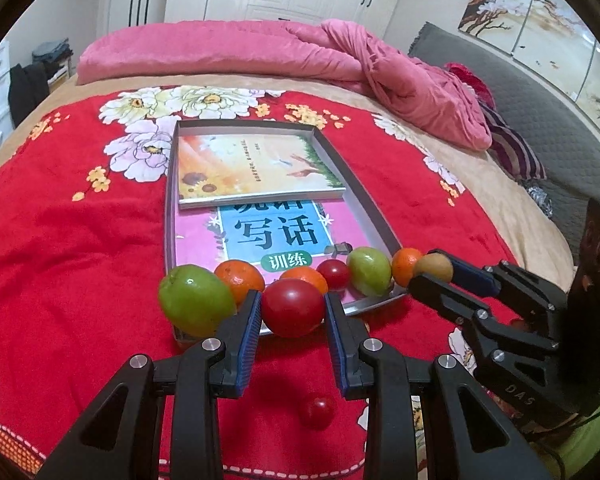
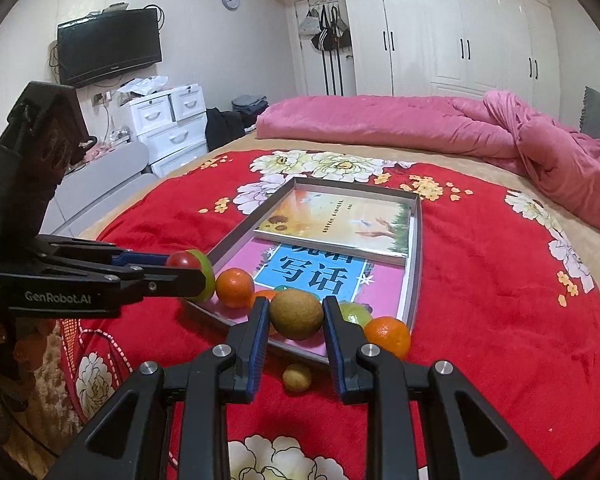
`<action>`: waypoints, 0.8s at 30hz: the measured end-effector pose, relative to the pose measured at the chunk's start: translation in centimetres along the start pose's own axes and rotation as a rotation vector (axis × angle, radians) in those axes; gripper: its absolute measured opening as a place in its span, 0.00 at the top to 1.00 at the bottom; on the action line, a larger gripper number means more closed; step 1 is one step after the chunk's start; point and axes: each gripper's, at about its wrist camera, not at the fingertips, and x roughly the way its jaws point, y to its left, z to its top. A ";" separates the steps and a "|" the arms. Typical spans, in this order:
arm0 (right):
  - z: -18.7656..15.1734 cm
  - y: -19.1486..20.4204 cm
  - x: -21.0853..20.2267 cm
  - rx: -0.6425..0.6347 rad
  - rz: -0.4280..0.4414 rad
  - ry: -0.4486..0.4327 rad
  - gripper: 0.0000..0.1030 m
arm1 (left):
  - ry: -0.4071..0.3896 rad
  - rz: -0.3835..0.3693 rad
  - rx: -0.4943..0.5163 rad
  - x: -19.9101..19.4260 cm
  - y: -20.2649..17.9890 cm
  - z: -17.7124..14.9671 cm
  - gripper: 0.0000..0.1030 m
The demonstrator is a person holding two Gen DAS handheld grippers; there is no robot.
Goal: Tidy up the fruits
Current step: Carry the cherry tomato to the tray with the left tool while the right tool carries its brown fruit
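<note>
My left gripper (image 1: 293, 312) is shut on a red tomato (image 1: 293, 307), held above the near edge of a grey tray (image 1: 170, 208). Along that edge lie a green fruit (image 1: 196, 300), oranges (image 1: 240, 280), a small tomato (image 1: 334, 274) and another green fruit (image 1: 370, 270). My right gripper (image 2: 296, 320) is shut on a brown kiwi (image 2: 296, 314) over the tray's near rim (image 2: 416, 260). An orange (image 2: 388, 336) sits beside its right finger. In the right wrist view the left gripper (image 2: 182, 268) shows at the left with the tomato (image 2: 182, 259). The right gripper (image 1: 432, 270) shows in the left wrist view.
Two books (image 1: 256, 168) lie in the tray on a red flowered blanket (image 1: 80, 240). A small tomato (image 1: 318, 412) and a small yellowish fruit (image 2: 297, 377) lie loose on the blanket in front of the tray. A pink duvet (image 1: 260, 52) is heaped behind.
</note>
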 end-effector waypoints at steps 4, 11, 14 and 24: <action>0.1 -0.2 0.0 0.006 -0.010 -0.003 0.74 | 0.015 0.011 0.010 1.0 -0.1 -0.1 0.69; 0.1 -0.7 0.5 0.015 -0.020 0.006 0.74 | 0.039 0.029 0.044 2.4 -0.5 -0.3 0.69; 0.0 -0.6 0.8 0.010 -0.020 0.017 0.74 | 0.051 0.034 0.052 3.1 -0.6 -0.4 0.69; -0.3 -0.4 2.0 -0.012 -0.015 0.047 0.74 | 0.078 0.048 0.054 4.5 -0.1 -0.4 0.69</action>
